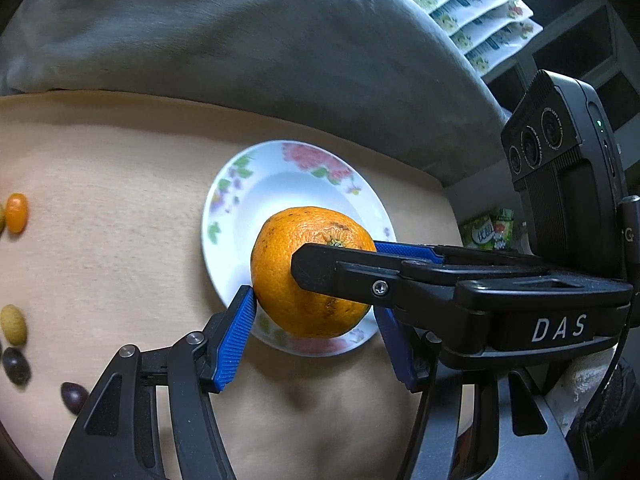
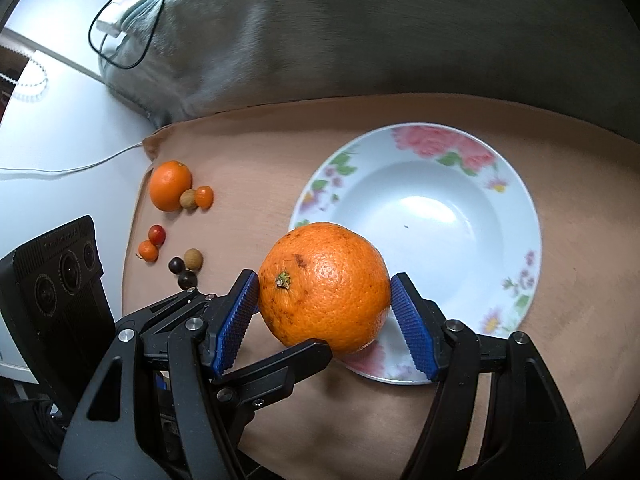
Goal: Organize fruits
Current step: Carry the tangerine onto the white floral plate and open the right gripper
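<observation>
A large orange [image 2: 324, 286] hangs just above the near rim of a white flowered plate [image 2: 440, 216], which lies on a tan mat. My right gripper [image 2: 324, 280] is shut on the orange, with its blue pads [image 2: 236, 320] pressed to both sides. My left gripper [image 1: 312, 304] is shut on the same orange [image 1: 288, 280], its pads [image 1: 236, 340] touching left and right. Across the fruit in the left wrist view lies the right gripper's black finger [image 1: 340, 276]. One left finger [image 2: 304, 356] shows under the orange in the right wrist view. The plate [image 1: 280, 184] holds nothing.
Small fruits lie at the mat's left: a mandarin [image 2: 171, 185], cherry tomatoes [image 2: 157, 234], longans [image 2: 193, 259], dark grapes [image 2: 187, 280]. Several of them show at the left edge [image 1: 16, 212]. A grey cushion [image 2: 360, 32] borders the back. Cables [image 2: 120, 40] cross a white surface.
</observation>
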A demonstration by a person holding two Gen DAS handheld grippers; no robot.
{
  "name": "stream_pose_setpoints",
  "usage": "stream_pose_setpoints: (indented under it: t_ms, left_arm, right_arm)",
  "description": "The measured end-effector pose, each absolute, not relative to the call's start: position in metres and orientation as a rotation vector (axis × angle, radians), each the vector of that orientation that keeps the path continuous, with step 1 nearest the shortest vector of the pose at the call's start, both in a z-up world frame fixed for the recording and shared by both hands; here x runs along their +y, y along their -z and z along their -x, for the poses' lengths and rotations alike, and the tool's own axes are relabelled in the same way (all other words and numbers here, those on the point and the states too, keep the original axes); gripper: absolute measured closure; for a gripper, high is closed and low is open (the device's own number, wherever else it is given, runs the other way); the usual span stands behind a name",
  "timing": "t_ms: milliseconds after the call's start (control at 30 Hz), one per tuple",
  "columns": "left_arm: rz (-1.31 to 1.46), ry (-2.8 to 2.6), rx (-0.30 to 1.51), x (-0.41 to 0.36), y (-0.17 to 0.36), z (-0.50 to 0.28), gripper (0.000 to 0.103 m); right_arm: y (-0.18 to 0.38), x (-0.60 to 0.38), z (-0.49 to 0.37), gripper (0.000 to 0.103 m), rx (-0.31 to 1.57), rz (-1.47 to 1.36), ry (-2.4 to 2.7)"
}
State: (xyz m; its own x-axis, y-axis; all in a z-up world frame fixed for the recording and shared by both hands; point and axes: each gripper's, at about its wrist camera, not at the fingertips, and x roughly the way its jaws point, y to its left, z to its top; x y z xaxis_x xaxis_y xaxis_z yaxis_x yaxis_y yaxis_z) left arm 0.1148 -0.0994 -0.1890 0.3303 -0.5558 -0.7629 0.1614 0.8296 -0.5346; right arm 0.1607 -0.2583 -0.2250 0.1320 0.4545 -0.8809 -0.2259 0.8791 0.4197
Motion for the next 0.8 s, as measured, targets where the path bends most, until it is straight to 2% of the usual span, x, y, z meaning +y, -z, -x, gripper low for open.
stream_pose_setpoints:
  t_ms: [800]
  left_arm:
    - [0.271,0.510,1.147,-0.136,0.187,-0.124,0.045]
  right_arm:
    - [0.229,-0.301,-0.167,0.032,1.321,-0.235,-0.382]
